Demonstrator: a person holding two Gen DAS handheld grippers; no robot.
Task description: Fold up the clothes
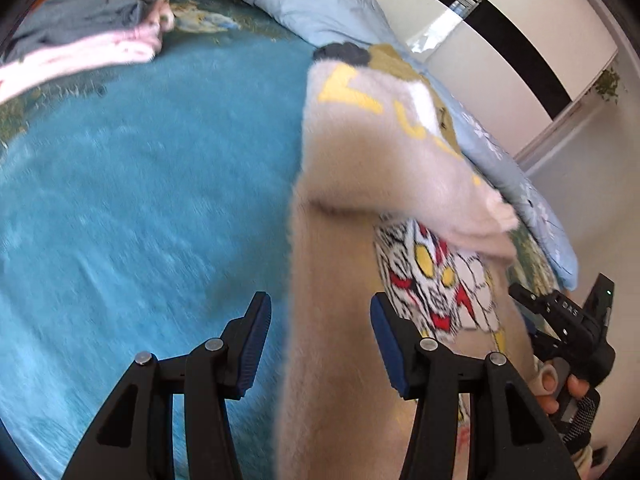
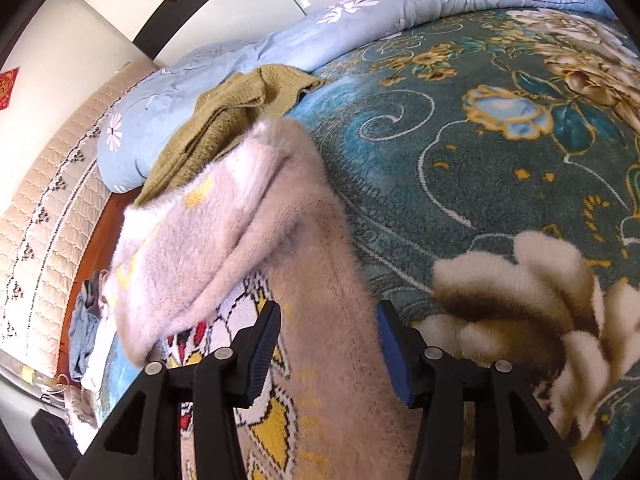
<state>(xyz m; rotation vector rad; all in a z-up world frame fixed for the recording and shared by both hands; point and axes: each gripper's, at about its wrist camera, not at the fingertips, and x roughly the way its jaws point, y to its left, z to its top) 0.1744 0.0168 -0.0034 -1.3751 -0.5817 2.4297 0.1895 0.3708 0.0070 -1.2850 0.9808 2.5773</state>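
**Fuzzy sweater between both grippers on a teal bed**

The left gripper [image 1: 320, 344] has its two blue-padded fingers spread wide, and a thick fold of the beige fuzzy sweater [image 1: 360, 208] runs up through the gap; the cloth lies against the right-hand pad, but the left-hand pad stands clear of it, so the jaws are parted and not pinching. The right gripper [image 2: 326, 354] is likewise spread, with the same sweater [image 2: 304, 240] filling the space between its pads; whether the pads press the cloth cannot be told, though the fingers stand wide apart.

The sweater lies on the teal blanket [image 1: 140, 200], bunched, with one sleeve folded across the body over a red, yellow and black cartoon print [image 1: 436, 280]. Yellow lettering shows on the sleeve.

Only the left wrist view shows the right gripper from outside, at the far right edge, with the person's fingers [image 1: 560, 384] around its handle. It also shows a stack of grey and pink clothes [image 1: 88, 36] well apart from the sweater, near the top left of the bed.

Only the right wrist view shows the blanket's flower pattern [image 2: 520, 320] and the quilted headboard [image 2: 52, 208]. It shows plainly an olive knitted garment [image 2: 232, 120] just beyond the sweater, resting against the pale blue floral quilt [image 2: 360, 12]; in the left view that garment is only a sliver. Some bluish cloth lies at the left edge, too small to identify.
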